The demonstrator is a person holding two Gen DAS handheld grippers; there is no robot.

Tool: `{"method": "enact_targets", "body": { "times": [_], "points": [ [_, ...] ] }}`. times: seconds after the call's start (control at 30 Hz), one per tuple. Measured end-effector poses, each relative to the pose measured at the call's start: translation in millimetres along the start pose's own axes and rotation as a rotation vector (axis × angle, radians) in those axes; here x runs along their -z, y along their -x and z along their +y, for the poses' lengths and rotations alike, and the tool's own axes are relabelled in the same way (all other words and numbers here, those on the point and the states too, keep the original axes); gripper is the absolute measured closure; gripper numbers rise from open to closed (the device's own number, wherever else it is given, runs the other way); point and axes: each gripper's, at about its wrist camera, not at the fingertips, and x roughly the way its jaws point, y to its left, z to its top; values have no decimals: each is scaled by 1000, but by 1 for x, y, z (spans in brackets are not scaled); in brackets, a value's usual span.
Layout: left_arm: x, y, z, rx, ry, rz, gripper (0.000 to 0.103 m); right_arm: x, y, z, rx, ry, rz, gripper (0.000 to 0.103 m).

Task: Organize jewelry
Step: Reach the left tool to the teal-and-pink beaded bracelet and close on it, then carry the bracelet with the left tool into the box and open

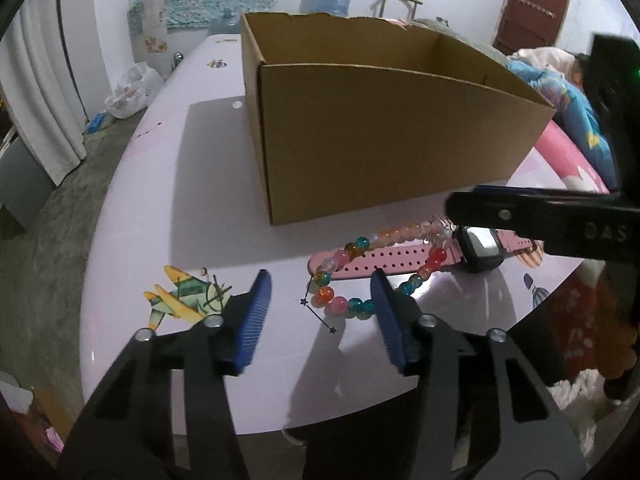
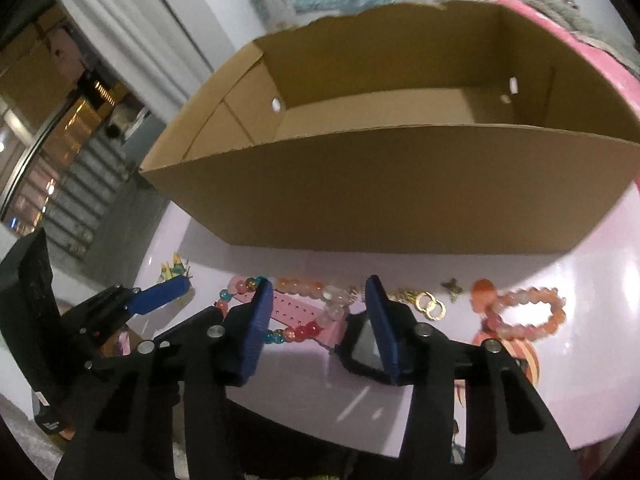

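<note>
Your left gripper [image 1: 320, 304] and right gripper [image 2: 320, 312] hover with jaws wide, empty; bracelets [image 1: 372, 264], watch [image 2: 362, 344] and earrings [image 2: 430, 304] lie on the desk [image 1: 200, 200], box [image 2: 400, 112] apparently unfilled.

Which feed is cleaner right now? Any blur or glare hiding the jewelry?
Left wrist view: sharp; cardboard box casts a soft shadow on the table, multicolour bead bracelet and pink watch read clearly. Right wrist view: motion-blurred, glare washes out the orange bead bracelet; strong fisheye bending of the box in both.
</note>
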Motion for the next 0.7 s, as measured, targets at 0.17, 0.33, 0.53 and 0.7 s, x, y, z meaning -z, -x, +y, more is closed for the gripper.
{"method": "enact_targets", "body": {
  "times": [0.17,0.33,0.53,0.7],
  "points": [
    [-3,-9,-4,-30,-32,28,72,-3,-19,1,20,45,81,66],
    [-3,-19,-3,-34,-16,76,75,-6,-37,1,24,74,147,71],
    [-6,-23,-2,-49,-2,80,89,-9,-46,10,43,122,153,91],
    [-5,-19,-3,-57,-9,48,94,-8,-41,15,26,126,111,93]
  ]
}}
